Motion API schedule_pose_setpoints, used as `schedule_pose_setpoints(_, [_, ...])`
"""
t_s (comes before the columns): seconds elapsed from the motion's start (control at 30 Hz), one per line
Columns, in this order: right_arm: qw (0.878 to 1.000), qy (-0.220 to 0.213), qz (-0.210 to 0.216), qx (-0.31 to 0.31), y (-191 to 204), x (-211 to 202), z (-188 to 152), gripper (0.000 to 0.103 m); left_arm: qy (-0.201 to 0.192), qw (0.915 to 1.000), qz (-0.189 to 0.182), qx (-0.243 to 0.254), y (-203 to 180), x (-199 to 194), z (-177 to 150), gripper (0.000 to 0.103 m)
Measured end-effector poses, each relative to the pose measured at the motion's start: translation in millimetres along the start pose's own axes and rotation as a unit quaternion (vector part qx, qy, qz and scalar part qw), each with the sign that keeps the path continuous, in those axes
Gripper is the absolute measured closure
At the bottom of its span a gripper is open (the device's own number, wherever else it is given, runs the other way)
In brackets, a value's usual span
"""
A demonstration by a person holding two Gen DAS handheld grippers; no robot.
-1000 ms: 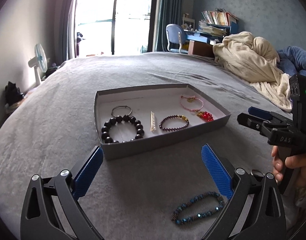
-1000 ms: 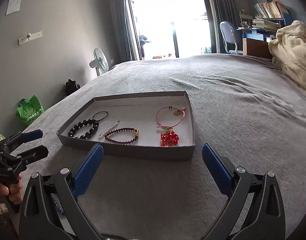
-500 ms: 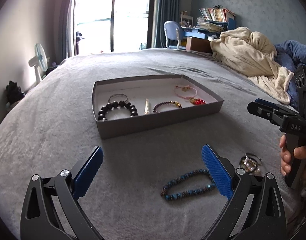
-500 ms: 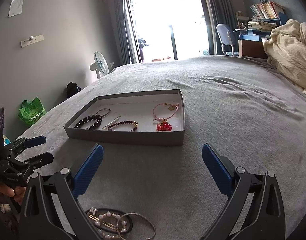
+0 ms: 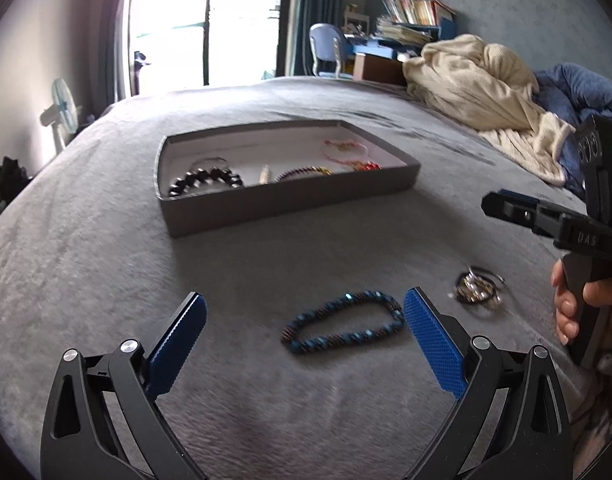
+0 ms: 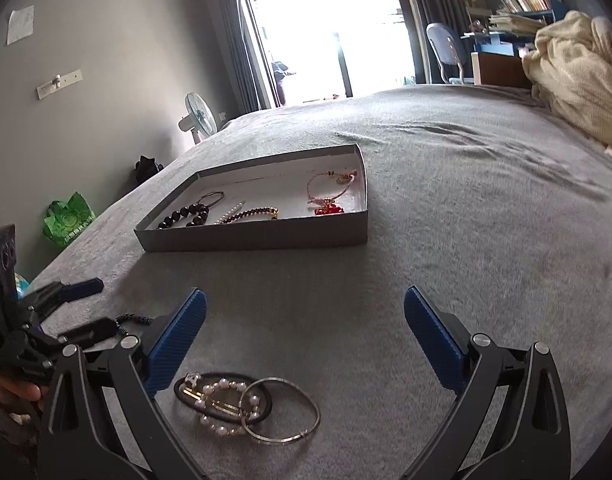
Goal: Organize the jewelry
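Over the bed (image 5: 105, 264), both tongs (image 5: 304, 316) (image 6: 304, 316) gape empty.

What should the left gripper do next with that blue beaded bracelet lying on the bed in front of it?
Probably ease forward and down until its fingers straddle the blue beaded bracelet, then close. The left gripper is open and empty, the bracelet lies loose on the bed near its right finger, and the tray beyond already holds other jewelry.

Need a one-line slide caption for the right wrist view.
Open right gripper above a pile of hair ties, pearl ring and metal bangle on the grey bed, grey jewelry tray beyond.
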State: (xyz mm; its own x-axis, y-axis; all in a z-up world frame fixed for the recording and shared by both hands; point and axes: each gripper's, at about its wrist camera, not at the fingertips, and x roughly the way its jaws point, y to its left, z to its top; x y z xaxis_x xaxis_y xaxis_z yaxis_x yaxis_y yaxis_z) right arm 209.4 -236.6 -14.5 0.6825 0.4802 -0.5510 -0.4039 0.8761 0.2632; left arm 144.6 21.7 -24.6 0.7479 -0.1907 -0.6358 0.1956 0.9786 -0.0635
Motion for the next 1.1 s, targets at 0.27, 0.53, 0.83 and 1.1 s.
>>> schedule_pose_setpoints(0.27, [1.0,0.019,0.0,0.01,-0.8,-2.8,-9.5,0.005,0.02,0.9994,-0.009,-0.029,5.1,5.3,-4.1,0.006])
schedule_pose_setpoints(0.53, [0.999,0.04,-0.007,0.011,0.5,-2.0,-17.4,0.005,0.042,0.9976,-0.012,-0.055,14.5,14.1,-1.4,0.008])
schedule_pose_setpoints(0.83, [0.998,0.056,-0.003,0.006,4.4,-3.9,-25.3,0.005,0.066,0.996,0.01,-0.059,15.7,22.2,-2.0,0.033])
schedule_pose_setpoints(1.1, [0.997,0.075,0.018,-0.015,15.4,-3.0,-32.8,0.006,0.061,0.9967,0.015,-0.05,16.1,18.4,-3.9,0.074])
